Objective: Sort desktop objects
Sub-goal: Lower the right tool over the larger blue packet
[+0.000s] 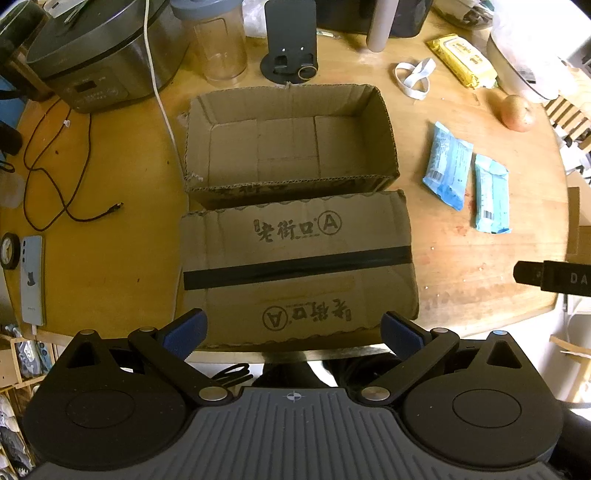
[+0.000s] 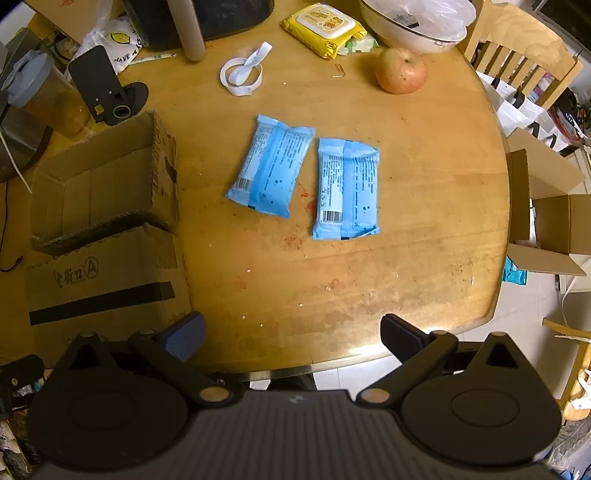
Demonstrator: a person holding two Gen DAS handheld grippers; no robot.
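Observation:
An open, empty cardboard box (image 1: 291,147) sits mid-table with its flap (image 1: 299,266) folded flat toward me; it also shows in the right wrist view (image 2: 99,184). Two blue tissue packs lie side by side right of it: the left pack (image 2: 271,164) (image 1: 447,166) and the right pack (image 2: 347,188) (image 1: 491,194). My left gripper (image 1: 293,332) is open and empty above the flap's near edge. My right gripper (image 2: 291,334) is open and empty over the table's front edge, short of the packs; its tip shows in the left wrist view (image 1: 554,277).
An apple (image 2: 400,70), a yellow wipes pack (image 2: 325,27), a white band (image 2: 243,72) and a white bowl (image 2: 413,26) lie at the back. A rice cooker (image 1: 99,55), a jar (image 1: 221,44), a phone stand (image 1: 291,44), cables (image 1: 55,166), a phone (image 1: 33,277) and a tape roll (image 1: 9,251) are left.

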